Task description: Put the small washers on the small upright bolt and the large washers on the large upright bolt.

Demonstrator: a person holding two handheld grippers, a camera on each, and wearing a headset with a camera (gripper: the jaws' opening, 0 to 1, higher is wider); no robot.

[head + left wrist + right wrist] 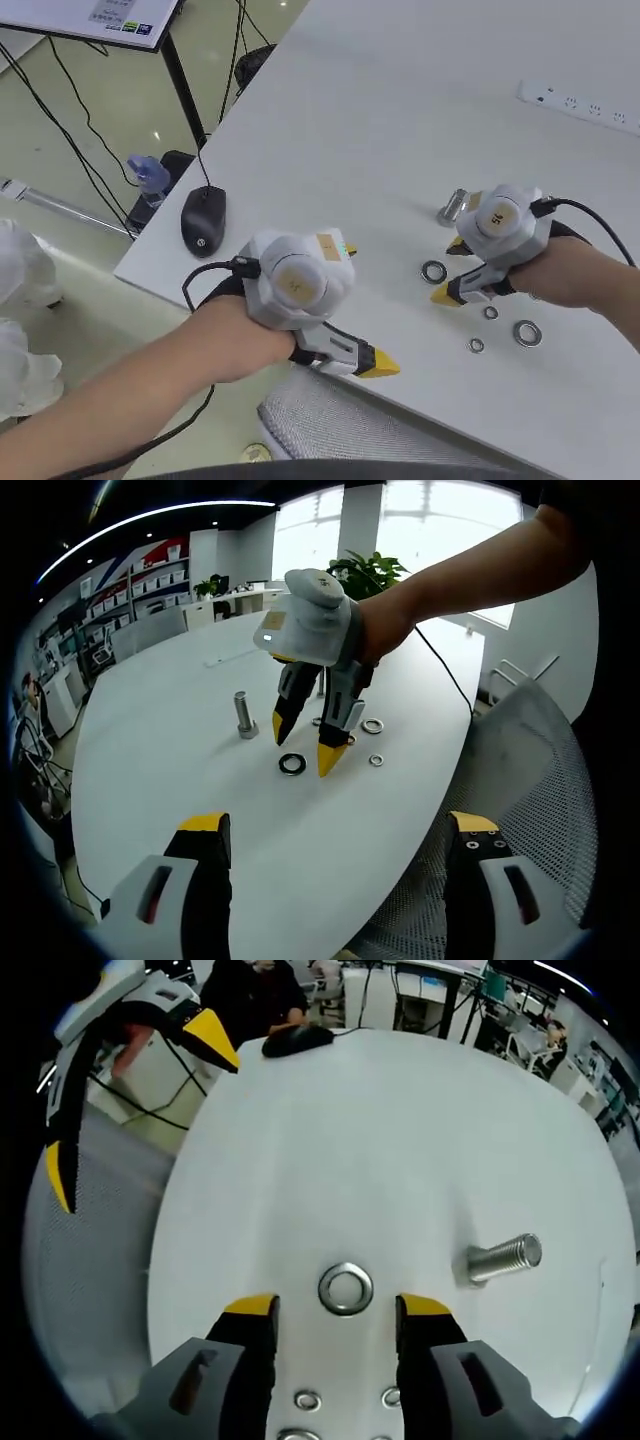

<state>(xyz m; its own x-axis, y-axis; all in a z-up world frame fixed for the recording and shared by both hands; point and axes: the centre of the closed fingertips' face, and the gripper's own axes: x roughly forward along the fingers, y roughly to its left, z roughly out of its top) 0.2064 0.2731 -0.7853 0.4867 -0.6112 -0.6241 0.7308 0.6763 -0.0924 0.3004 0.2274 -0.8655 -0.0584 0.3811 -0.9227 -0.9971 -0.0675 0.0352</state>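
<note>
Nothing has yet been threaded: every washer in sight is lying flat on the white bench (400, 120), and the one bolt (453, 207) that can be made out stands upright and bare just beyond the right hand-held gripper (449, 270). Whether this is the large or the small bolt cannot be told with certainty, and a second bolt may be hidden behind that hand-held gripper. The right hand-held gripper is held low with its jaws spread wide and empty, and a large washer (346, 1288) is framed on the bench just ahead of its tips, so a first pick-up is judged to be in preparation. A second large washer (527, 333) and the small washers (490, 312) are scattered close by, nearer the bench edge, and all remain to be sorted. The left hand-held gripper (367, 307) is kept at the near edge, also wide open and holding nothing. The surface is smooth, pale and uncluttered; a mouse (203, 220) is placed at its far corner and a power strip (580, 105) along the far side. A mesh chair (340, 425) is tucked beneath the edge, and cables are trailed over a glossy floor (110, 110).
</note>
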